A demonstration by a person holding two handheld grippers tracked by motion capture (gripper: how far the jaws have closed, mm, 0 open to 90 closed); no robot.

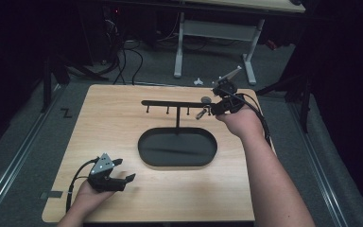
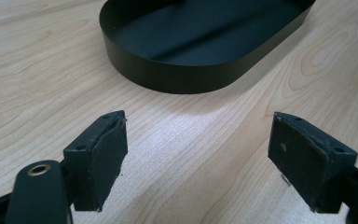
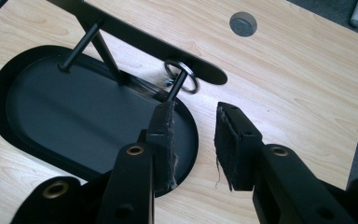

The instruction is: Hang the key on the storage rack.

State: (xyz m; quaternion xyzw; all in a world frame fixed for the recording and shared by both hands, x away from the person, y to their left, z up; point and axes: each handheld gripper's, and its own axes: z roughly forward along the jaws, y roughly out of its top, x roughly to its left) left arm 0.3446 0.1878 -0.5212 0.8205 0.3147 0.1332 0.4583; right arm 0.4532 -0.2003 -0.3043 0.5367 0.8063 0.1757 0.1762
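High view: left hand (image 1: 87, 196) rests at the near-left corner of the light wood tabletop (image 1: 118, 123), holding the left tool (image 1: 123, 171) low, its jaws apart and aimed toward the black oval metal tray (image 1: 177, 147) mid-tabletop. Right forearm reaches diagonally from the bottom right to the far right end of the thin black T-shaped hook rack (image 1: 175, 103) standing in the tray; the right tool (image 1: 207, 111) sits at the bar's end, jaw gap too small to read here. A small grey round disc (image 1: 206, 100) lies on the tabletop just behind the bar. Left gripper view: left tool (image 2: 198, 154) open wide over bare wood, nothing between the pads, tray wall (image 2: 177, 77) ahead, tray top cut off by the frame edge. Right gripper view: right tool (image 3: 196, 140) with jaws apart, empty, just below the bar end; a small silver metal ring (image 3: 182, 76) hangs around the last peg (image 3: 177, 86), partly hidden by the bar. The left pad looks close to the peg tip; contact unclear. Grey disc (image 3: 243, 23) beyond, set in the tabletop.
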